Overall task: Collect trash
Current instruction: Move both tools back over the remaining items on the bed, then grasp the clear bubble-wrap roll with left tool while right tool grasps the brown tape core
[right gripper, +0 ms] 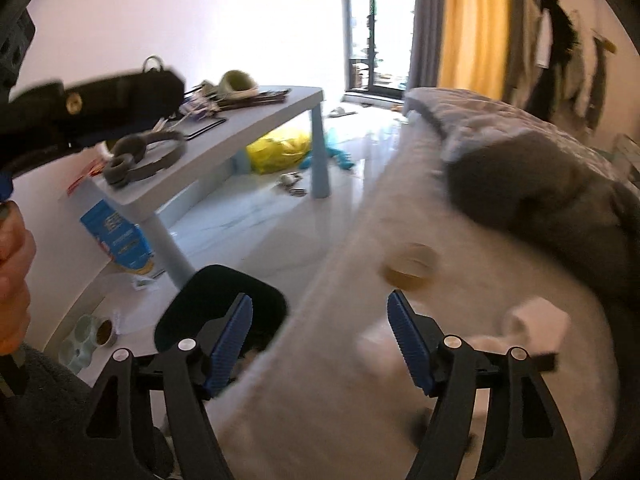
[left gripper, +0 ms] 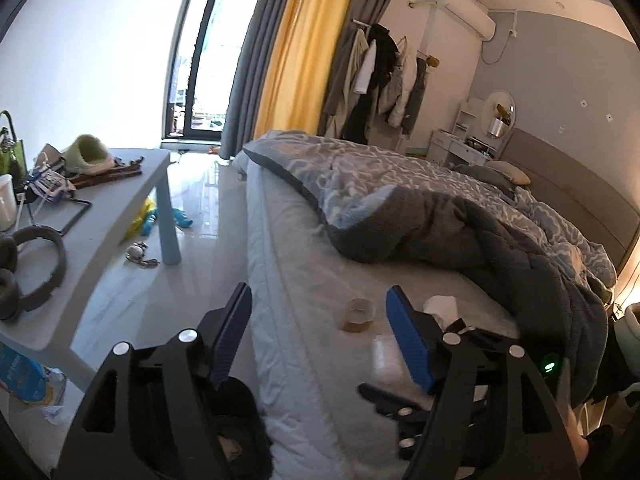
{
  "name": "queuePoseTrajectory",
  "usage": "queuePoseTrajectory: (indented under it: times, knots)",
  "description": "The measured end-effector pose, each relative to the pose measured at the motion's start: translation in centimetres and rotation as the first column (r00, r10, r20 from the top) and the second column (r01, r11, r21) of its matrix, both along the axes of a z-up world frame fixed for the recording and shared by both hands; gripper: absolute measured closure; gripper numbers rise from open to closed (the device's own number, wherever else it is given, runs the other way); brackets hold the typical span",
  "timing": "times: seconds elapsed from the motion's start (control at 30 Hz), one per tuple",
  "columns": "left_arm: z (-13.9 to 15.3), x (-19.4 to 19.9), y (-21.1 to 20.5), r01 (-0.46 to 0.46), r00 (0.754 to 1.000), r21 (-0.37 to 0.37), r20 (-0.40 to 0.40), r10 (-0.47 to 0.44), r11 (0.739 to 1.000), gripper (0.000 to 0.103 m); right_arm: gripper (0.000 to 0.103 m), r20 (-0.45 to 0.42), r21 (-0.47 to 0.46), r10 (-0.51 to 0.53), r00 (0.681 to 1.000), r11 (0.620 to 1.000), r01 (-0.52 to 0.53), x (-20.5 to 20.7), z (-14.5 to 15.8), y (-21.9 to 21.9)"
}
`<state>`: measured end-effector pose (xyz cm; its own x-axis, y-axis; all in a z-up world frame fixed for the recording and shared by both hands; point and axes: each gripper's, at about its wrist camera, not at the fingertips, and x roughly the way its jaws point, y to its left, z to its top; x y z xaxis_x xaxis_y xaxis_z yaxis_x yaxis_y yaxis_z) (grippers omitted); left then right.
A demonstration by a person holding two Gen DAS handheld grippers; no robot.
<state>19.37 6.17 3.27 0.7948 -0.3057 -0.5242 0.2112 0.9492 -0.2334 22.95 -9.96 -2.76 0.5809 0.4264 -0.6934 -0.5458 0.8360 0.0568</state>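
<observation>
My left gripper (left gripper: 320, 320) is open over the bed's near edge, nothing between its blue pads. Just beyond it a roll of clear tape (left gripper: 360, 314) and a crumpled white tissue (left gripper: 440, 308) lie on the white sheet (left gripper: 304, 264). My right gripper (right gripper: 320, 336) is open too and holds nothing. In its blurred view it hangs over the same edge, with the tape roll (right gripper: 412, 266) ahead and a white paper roll (right gripper: 536, 320) to the right. A dark bin (right gripper: 220, 308) stands on the floor beside the bed, under the left finger. The left gripper's body (right gripper: 100, 96) shows at the upper left.
A grey low table (right gripper: 280, 100) left of the bed carries headphones (right gripper: 148, 156) and clutter. Under it lie a yellow bag (right gripper: 280, 150) and a blue packet (right gripper: 116, 240). Small cups (right gripper: 92, 336) sit on the floor. A rumpled grey quilt (left gripper: 440, 216) covers the bed.
</observation>
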Motion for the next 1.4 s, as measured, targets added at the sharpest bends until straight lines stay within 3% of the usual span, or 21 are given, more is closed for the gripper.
queuePoseTrajectory:
  times: [0.23,0.57,0.8,1.0,1.07,1.3,1.4]
  knots:
    - [-2.4,1.4,-4.2,0.055,0.997,0.042,-0.054,-0.053,0.998,0.022,0.028,0.034,0.011,-0.095,0.995,0.995,0.095,-0.9,0.8,-6.4]
    - [-8.4,4.0,-8.1,0.099,0.984,0.067,-0.154,-0.088,0.993,0.023,0.026,0.033,0.045,-0.199,0.979,0.979,0.198,-1.8,0.8,-13.0]
    - [-11.2,4.8,-10.1,0.12,0.972,0.086,-0.215,-0.1,0.989,0.03,0.025,0.019,0.056,-0.254,0.967,0.966,0.252,-2.0,0.3,-16.3]
    - [-12.9,5.1,-11.1,0.125,0.963,0.08,-0.251,-0.102,0.989,0.041,0.025,-0.001,0.042,-0.292,0.956,0.955,0.292,-2.4,-0.6,-18.7]
    - [-13.4,5.2,-11.6,0.128,0.959,0.086,-0.265,-0.101,0.988,0.049,0.025,-0.012,0.034,-0.304,0.952,0.952,0.305,-2.5,-1.2,-19.5]
    - [-14.3,5.2,-12.5,0.113,0.958,0.11,-0.277,-0.079,0.987,0.063,0.025,-0.051,-0.009,-0.35,0.935,0.937,0.35,-2.4,-3.3,-22.4]
    - [-14.3,5.3,-12.5,0.098,0.959,0.107,-0.274,-0.065,0.989,0.064,0.025,-0.07,-0.022,-0.368,0.927,0.93,0.367,-2.3,-4.2,-23.3]
